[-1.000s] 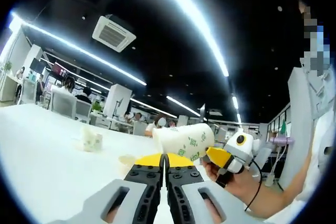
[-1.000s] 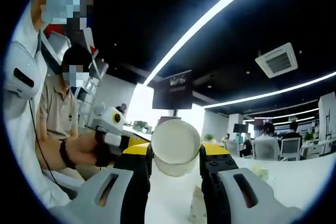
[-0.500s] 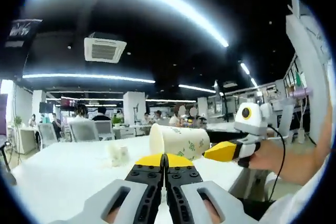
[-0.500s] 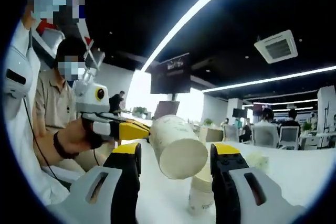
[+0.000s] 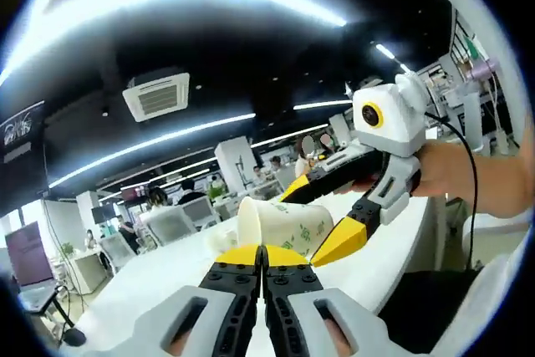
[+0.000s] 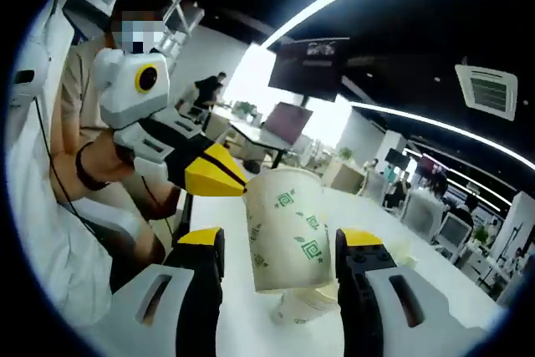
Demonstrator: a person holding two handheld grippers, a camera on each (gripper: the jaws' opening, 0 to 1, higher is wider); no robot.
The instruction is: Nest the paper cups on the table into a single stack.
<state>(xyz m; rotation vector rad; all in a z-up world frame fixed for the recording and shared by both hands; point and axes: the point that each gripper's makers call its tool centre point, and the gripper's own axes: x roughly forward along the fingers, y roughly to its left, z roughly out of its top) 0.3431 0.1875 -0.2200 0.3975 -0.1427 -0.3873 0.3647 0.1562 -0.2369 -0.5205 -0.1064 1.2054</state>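
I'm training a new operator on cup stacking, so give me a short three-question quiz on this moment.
1. True or false: the left gripper is shut on the rim of the paper cup.
2. How do the right gripper's jaws stand? A) shut on the cup B) open, with the cup between them C) shut on nothing
3. Fill in: below the held cup stands a second ___ on the white table.

Key: 1 true; 2 B; 3 cup.

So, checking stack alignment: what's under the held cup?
In the right gripper view, a cup stack on the table sits below the held cup, which covers its top.
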